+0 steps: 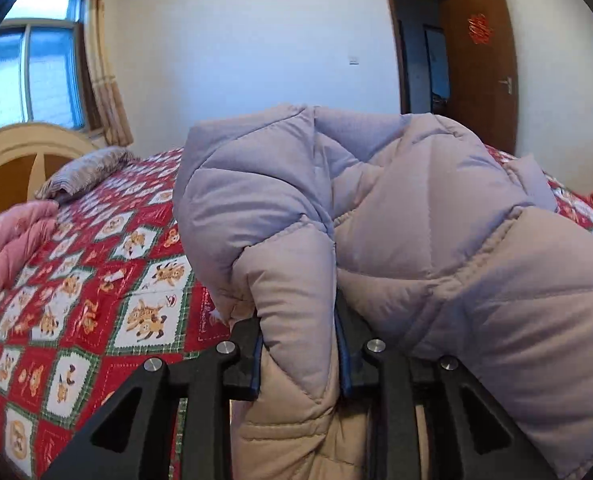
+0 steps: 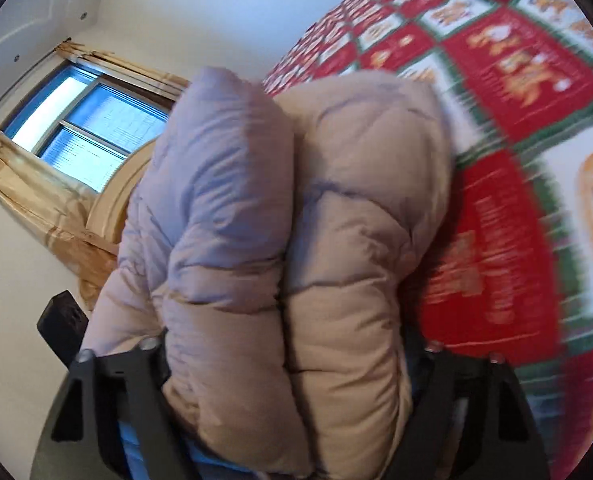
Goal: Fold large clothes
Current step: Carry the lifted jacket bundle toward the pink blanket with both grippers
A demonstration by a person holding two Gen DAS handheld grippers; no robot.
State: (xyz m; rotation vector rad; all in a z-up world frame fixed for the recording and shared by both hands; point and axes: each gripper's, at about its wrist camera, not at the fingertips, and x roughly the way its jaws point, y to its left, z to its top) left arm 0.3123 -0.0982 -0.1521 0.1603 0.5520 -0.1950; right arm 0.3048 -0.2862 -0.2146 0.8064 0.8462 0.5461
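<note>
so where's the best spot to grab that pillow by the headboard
Probably take the pillow by its near, drooping corner, coming in low from the foot of the bed. That end hangs thin over the bedspread, so jaws could close on it; the middle looks too plump.

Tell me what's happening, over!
Left gripper clamped on puffy coat. Right gripper around a thick coat bundle. Coat above the quilted bed; nothing blocking.
</note>
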